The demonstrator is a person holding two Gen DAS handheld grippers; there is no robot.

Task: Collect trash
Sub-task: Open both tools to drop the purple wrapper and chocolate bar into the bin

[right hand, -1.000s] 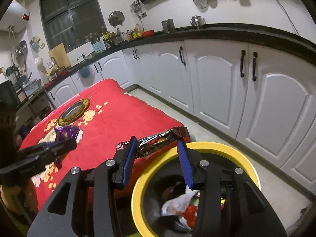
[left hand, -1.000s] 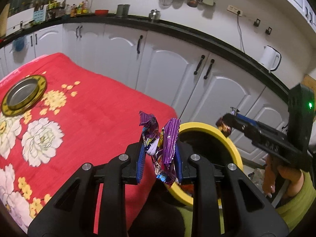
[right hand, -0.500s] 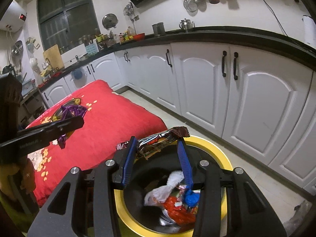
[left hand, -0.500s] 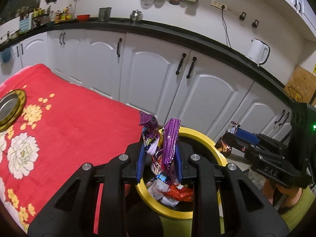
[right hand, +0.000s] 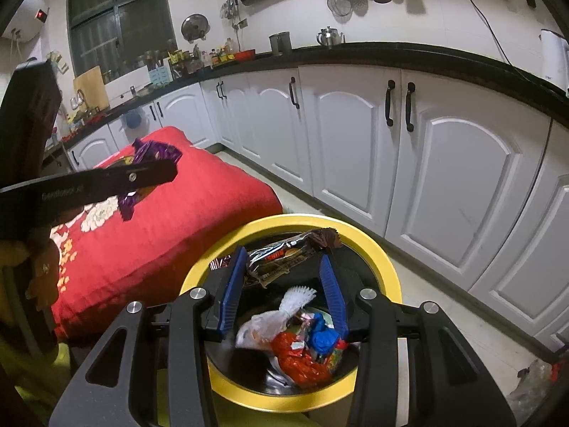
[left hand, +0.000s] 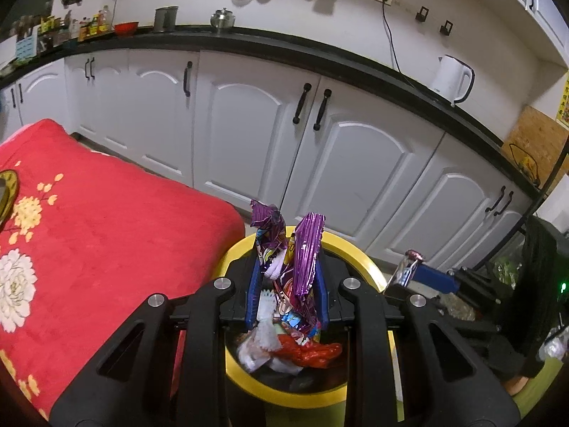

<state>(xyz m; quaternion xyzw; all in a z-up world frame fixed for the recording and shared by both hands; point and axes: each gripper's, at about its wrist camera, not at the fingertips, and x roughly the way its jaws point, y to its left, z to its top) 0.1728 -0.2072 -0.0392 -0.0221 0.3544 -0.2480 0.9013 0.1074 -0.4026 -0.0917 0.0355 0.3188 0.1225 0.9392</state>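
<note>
My left gripper (left hand: 286, 293) is shut on a crumpled purple snack wrapper (left hand: 306, 252) and holds it right above the yellow-rimmed trash bin (left hand: 370, 267). My right gripper (right hand: 282, 284) is shut on a dark brown and silver candy wrapper (right hand: 284, 254), which lies crosswise between the blue pads over the same bin (right hand: 384, 259). The bin holds several pieces of trash, among them a red wrapper (right hand: 302, 359) and white plastic (right hand: 263, 323). The left gripper (right hand: 156, 174) with its purple wrapper (right hand: 153, 151) shows at the left of the right wrist view.
A table with a red flowered cloth (left hand: 89, 227) stands to the left of the bin. White kitchen cabinets (left hand: 249, 135) under a black counter run behind. A white kettle (left hand: 451, 78) stands on the counter. Floor tiles (right hand: 444, 306) lie to the right of the bin.
Both grippers have moved from beside the red table to over the bin's opening, each with its wrapper held. The bin's contents have come into view.
</note>
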